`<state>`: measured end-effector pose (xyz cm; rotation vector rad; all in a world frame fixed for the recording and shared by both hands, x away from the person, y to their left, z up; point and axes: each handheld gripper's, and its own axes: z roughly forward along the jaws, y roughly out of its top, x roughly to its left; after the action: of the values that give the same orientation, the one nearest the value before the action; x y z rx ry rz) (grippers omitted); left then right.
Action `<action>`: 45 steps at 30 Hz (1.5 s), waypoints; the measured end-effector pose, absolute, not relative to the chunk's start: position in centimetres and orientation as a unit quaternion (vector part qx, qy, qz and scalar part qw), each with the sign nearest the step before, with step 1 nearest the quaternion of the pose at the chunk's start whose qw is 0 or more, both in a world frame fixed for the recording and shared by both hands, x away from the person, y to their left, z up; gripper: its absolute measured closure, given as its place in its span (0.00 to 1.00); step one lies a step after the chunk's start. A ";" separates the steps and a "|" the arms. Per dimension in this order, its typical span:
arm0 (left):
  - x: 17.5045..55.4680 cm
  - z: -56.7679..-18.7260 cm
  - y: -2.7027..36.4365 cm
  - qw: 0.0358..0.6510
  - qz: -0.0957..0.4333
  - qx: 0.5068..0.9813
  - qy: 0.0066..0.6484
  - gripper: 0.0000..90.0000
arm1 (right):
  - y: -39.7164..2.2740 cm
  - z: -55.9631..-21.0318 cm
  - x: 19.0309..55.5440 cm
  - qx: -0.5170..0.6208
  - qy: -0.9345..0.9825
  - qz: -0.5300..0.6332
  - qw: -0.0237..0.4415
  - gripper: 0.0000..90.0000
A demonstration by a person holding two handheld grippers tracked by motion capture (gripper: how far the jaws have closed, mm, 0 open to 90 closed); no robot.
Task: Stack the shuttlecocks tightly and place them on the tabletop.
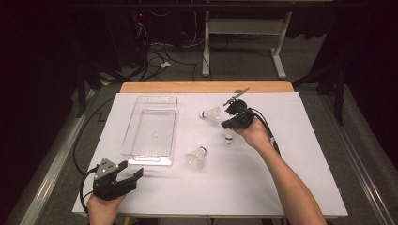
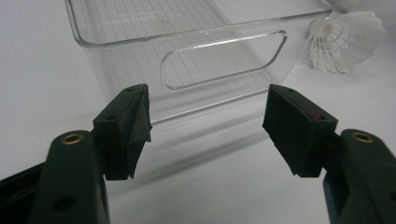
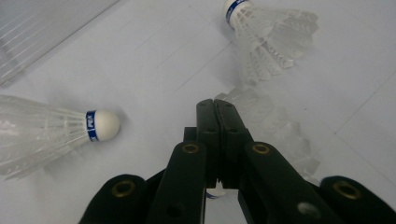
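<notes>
Three white shuttlecocks are on the white table. One shuttlecock (image 1: 211, 114) lies right of the clear bin (image 1: 136, 122), another shuttlecock (image 1: 197, 157) lies nearer the front. My right gripper (image 1: 229, 125) points down at the third shuttlecock (image 1: 228, 137). In the right gripper view its jaws (image 3: 215, 105) are shut, with that shuttlecock's feather skirt (image 3: 275, 126) pinched at the tips and its cork (image 3: 215, 193) under the jaws. My left gripper (image 1: 136, 174) rests at the front left, open and with nothing in it (image 2: 208, 121), facing the bin's handle end (image 2: 116, 60).
The two loose shuttlecocks appear in the right gripper view, one shuttlecock (image 3: 46, 133) at left and one shuttlecock (image 3: 268, 32) farther off. A shuttlecock (image 2: 343, 42) lies right of the bin in the left gripper view. A wooden table edge (image 1: 206, 86) runs along the back.
</notes>
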<state>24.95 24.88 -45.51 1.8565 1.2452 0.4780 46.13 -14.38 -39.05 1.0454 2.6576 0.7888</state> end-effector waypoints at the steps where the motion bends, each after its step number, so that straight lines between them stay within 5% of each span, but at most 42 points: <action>1: 24.9 -45.5 24.9 0.415 0.190 0.739 0.496 0.36 | -14.4 -39.1 46.2 0.354 0.892 0.266 0.093 1.00; 27: 24.9 -45.5 25.0 0.418 0.188 0.739 0.494 0.36 | -13.3 -40.0 48.3 0.384 0.870 0.278 0.135 0.99; 45: 24.9 -45.5 24.9 0.417 0.190 0.738 0.496 0.36 | -16.4 -39.7 46.6 0.403 0.869 0.260 0.124 0.86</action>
<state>24.91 24.93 -45.47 1.8524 1.2438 0.4761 46.59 -16.36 -39.71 1.1734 2.5329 0.7578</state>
